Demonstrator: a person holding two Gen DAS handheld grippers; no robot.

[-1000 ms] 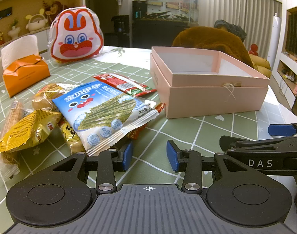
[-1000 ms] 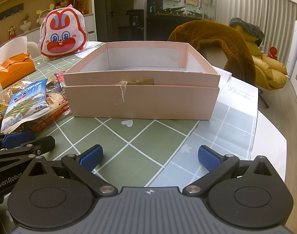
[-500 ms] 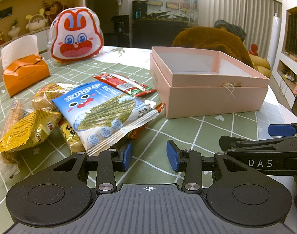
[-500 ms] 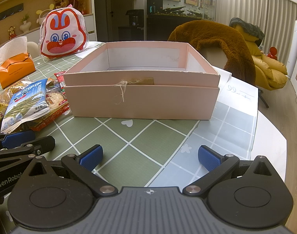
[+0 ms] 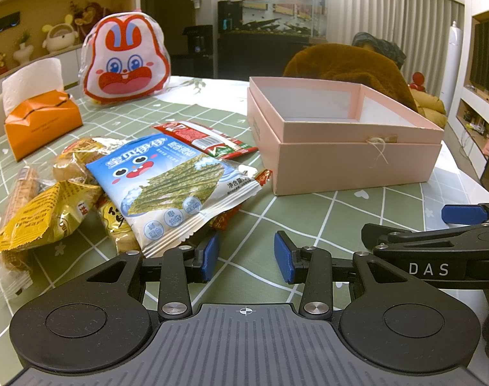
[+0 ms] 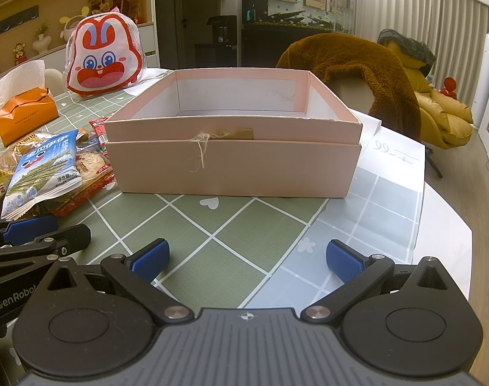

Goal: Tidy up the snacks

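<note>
Both of our hand-held grippers, left hand-held gripper (image 5: 246,255) and right hand-held gripper (image 6: 247,260), sit with fingers apart, holding nothing. At lower left of the frame, the glossy blue seaweed snack packet (image 5: 170,189) tops a loose pile, so we judge a pinch could slip or drag neighbours short of the open pink cardboard box (image 6: 234,148).

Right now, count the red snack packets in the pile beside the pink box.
2: one red packet lying behind the blue seaweed packet, one red-edged packet underneath it. More may be hidden.
</note>
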